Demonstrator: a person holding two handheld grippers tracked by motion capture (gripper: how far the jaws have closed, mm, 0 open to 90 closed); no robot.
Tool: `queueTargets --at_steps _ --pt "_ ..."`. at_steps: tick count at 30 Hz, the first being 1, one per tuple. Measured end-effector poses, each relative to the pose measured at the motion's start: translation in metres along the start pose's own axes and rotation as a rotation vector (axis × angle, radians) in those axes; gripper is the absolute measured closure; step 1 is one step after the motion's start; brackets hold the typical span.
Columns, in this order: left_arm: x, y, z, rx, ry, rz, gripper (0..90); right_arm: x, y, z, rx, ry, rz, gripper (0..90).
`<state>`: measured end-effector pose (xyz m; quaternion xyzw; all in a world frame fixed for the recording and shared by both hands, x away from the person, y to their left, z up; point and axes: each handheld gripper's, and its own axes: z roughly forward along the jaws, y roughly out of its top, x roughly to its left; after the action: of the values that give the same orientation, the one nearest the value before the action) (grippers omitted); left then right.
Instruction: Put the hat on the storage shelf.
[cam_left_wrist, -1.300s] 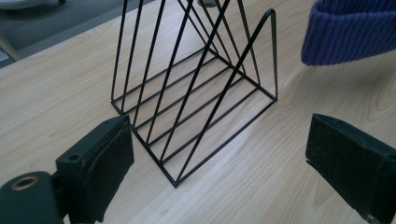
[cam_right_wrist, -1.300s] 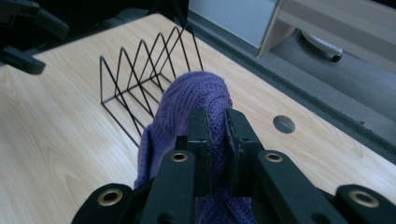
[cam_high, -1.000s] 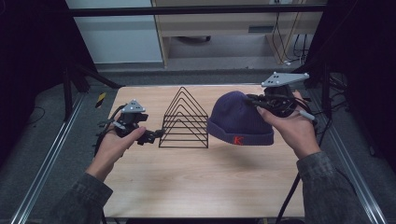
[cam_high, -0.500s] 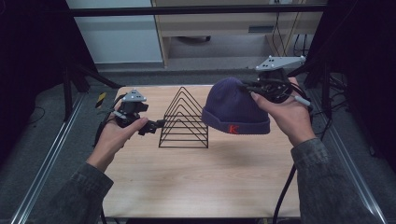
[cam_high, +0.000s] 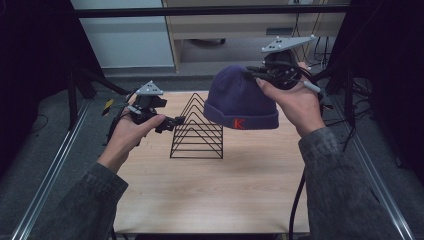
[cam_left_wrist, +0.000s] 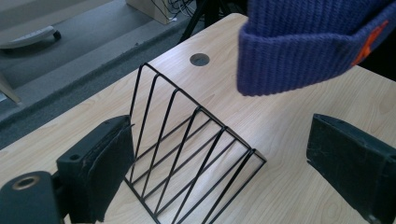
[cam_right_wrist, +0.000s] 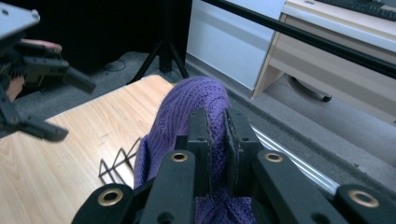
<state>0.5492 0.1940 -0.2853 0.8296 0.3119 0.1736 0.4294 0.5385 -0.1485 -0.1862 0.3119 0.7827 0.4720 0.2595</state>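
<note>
Hat hangs in the air above the counter, up over the right side of the wire rack. It is a purple knit hat with a folded rim. An orange letter "K" is sewn on the rim, and no other writing can be read.

The right gripper pinches the top of the hat. In the right gripper view its two black jaws are squeezed tight on a fold of the purple knit, with the wool bunched up between them. The rest of the hat droops down below the grip, and it touches neither the counter nor the rack.

The left gripper is held just left of the rack, near its front wires. Its jaws stand wide apart with nothing between them. In the left gripper view the rack sits on the counter between and past the two jaws, and the rim of the hat hangs above it.

The rack is black, made of triangle wires in a row, and stands upright on the pale wood.
</note>
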Motion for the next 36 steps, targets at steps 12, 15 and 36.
queueTargets --at_steps 12,15,36 --pt "0.003 0.003 0.0 0.006 0.015 0.013 5.8 0.007 0.023 0.024 -0.028 0.017 -0.009 81.9" --pt "0.003 0.003 -0.002 0.005 0.017 0.015 5.4 0.009 0.025 0.027 -0.034 0.023 -0.009 81.9" --pt "0.015 -0.011 0.015 0.014 -0.031 -0.003 4.1 0.05 0.046 0.047 -0.053 0.11 -0.047 81.8"
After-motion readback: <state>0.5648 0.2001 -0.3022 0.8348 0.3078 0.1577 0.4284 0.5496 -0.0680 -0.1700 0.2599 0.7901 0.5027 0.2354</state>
